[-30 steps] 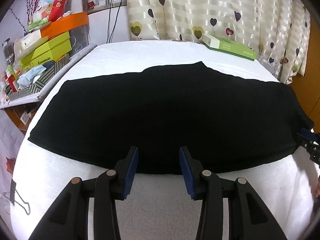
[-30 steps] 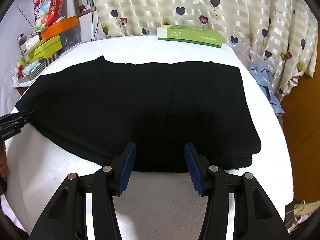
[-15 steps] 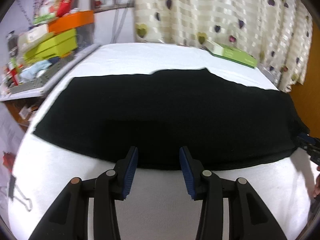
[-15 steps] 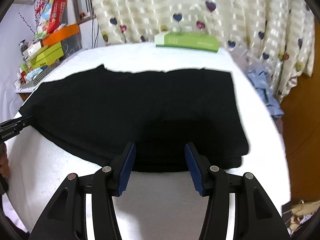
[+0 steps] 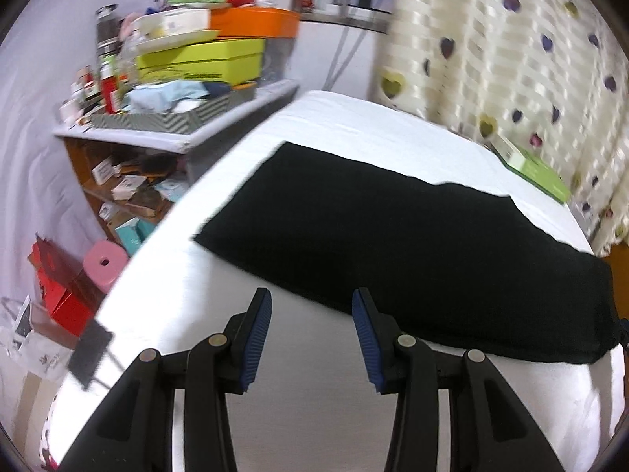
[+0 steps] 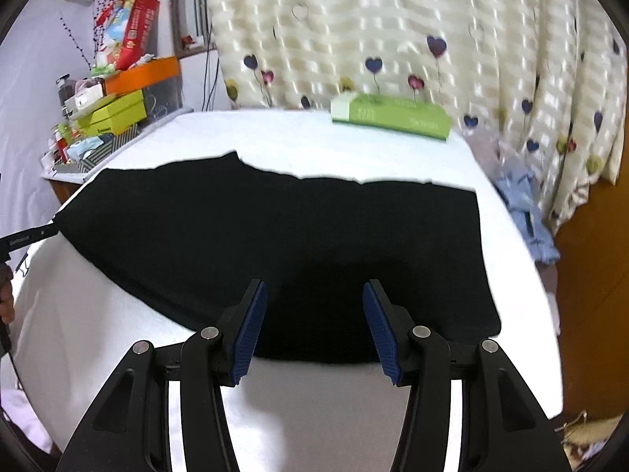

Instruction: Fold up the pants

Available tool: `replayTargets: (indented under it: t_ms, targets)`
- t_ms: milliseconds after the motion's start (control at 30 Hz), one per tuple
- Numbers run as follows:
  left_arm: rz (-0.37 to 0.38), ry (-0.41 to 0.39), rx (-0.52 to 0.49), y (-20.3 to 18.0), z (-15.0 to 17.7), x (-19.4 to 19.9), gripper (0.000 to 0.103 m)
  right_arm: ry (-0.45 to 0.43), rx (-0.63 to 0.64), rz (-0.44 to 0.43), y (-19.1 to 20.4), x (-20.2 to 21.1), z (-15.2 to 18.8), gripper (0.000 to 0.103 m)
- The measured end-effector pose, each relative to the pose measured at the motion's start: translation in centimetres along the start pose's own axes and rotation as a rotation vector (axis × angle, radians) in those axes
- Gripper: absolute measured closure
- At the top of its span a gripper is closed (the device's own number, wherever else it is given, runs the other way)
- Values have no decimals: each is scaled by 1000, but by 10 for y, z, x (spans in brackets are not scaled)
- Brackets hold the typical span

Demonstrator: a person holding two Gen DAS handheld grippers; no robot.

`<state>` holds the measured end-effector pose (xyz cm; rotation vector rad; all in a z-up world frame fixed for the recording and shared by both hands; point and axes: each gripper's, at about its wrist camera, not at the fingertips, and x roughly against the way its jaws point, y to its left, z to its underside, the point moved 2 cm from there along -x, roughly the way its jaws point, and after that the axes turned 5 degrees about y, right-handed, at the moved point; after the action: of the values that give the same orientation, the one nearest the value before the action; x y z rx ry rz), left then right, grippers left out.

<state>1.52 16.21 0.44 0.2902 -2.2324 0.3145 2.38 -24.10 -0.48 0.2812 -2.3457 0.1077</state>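
Most of the white table [image 6: 322, 145] lay under the black pants [image 6: 298, 236], spread flat, with bare cloth along your near edge. A green box [image 6: 389, 118] sat at the far edge. Your left gripper [image 5: 310, 334] and right gripper [image 6: 314, 326] both hovered with jaws spread, empty, at the pants' near hem.

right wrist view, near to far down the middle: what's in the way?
Right tool, open → bare white cover of the bed → black pants lying flat → more white cover → green box at the far edge → heart-print curtain.
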Motion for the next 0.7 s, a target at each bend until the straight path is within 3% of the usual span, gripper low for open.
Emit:
replayTargets:
  t_ms: [200, 333, 400, 700]
  targets:
    - [5, -38, 93, 35, -6, 4, 58, 3, -75, 84, -30, -3, 2, 51]
    - [2, -26, 175, 59, -8, -3, 58, 122, -130, 162, -55, -24, 14, 51]
    - [8, -22, 200, 65, -10, -6, 58, 100, -107, 178, -53, -21, 13, 51]
    - [19, 12, 215, 62, -17, -27, 57, 20, -41, 33, -11, -14, -5, 51]
